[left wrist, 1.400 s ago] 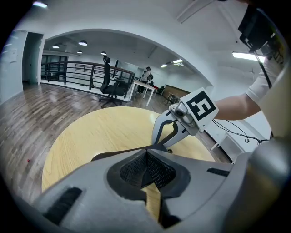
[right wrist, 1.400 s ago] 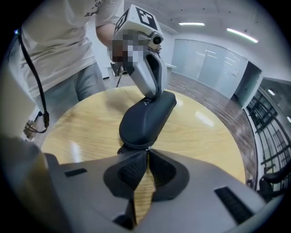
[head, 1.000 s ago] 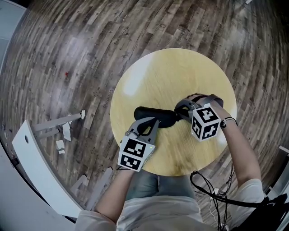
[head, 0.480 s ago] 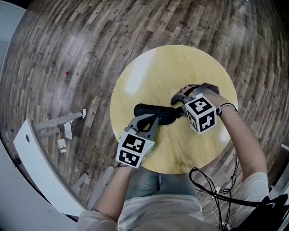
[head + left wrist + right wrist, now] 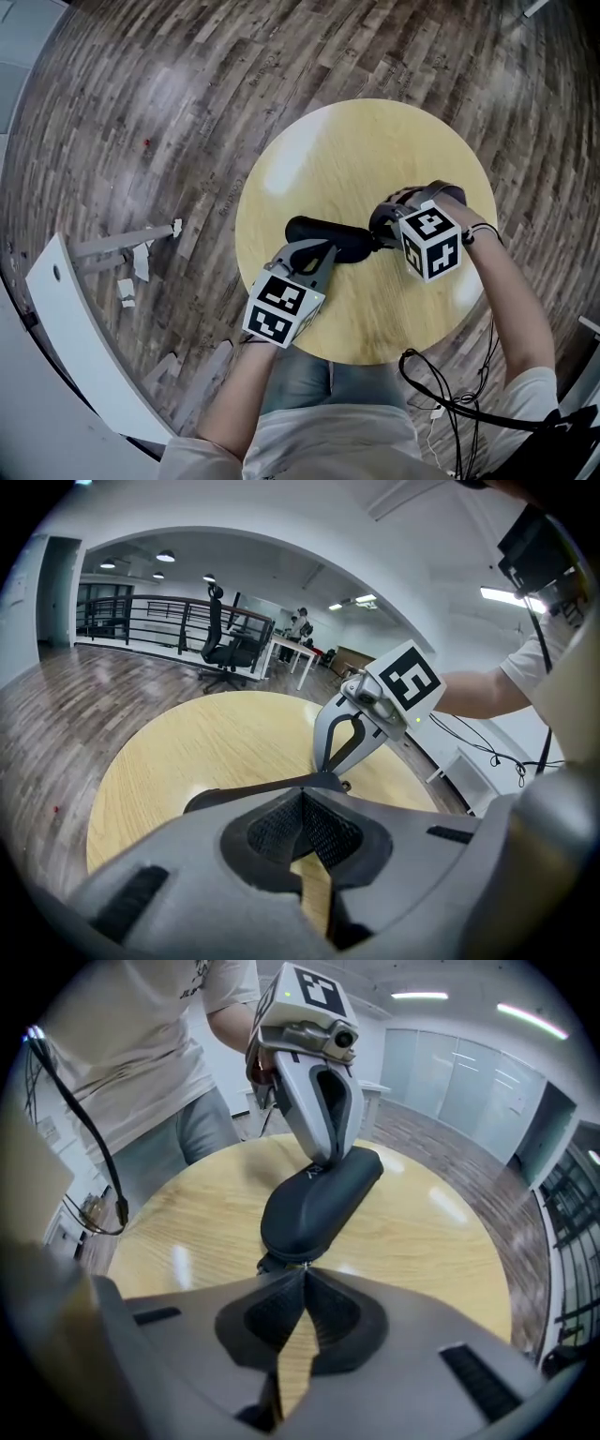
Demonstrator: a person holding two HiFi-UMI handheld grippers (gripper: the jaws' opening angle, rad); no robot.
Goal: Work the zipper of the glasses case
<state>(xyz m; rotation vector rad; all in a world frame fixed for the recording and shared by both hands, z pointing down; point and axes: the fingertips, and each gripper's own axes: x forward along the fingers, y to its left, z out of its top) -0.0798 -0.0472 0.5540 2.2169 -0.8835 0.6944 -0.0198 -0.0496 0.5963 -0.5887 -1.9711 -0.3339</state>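
- At the middle of the round yellow wooden table lies the black oblong glasses case, flat, with its long side running across in front of us.
- Our left gripper comes at the case's near long side. Its jaws are brought together to the tips on the case's edge, and we judge this pins the case so it cannot slide when the zip is drawn.
- Our right gripper meets the case's right end. Its jaws are closed to the tips on the small zipper pull that sticks out there, and we take it the pull is pinched so it can be run along the seam.
- Both grippers tilt down toward the tabletop and point inward at each other across the case.
- Our left forearm reaches straight ahead from the lap. Our right forearm comes in from the side, with the wrist bent inward.
- Whether the zip is partly open, we cannot tell.
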